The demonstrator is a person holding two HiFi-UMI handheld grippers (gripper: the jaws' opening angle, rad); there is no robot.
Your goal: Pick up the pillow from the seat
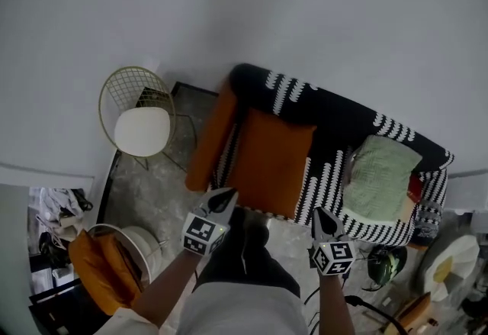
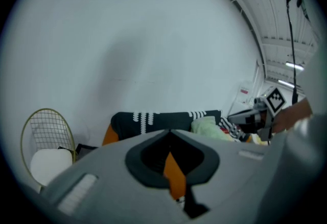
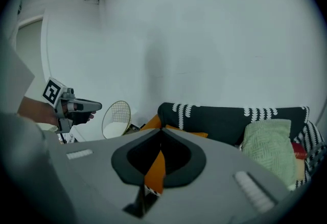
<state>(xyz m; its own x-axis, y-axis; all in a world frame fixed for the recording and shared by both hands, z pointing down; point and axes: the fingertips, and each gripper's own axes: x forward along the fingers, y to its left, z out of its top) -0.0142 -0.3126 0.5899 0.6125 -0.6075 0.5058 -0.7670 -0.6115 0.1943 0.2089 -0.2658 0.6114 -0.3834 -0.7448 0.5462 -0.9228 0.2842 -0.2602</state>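
Orange pillow [image 1: 271, 159] ahead of left claw [image 1: 226, 195]

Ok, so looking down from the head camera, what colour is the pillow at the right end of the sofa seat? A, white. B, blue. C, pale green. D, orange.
C: the head view shows the pale green pillow lying at the right end of the seat of the black and white sofa, while the orange pillow lies toward the left end.
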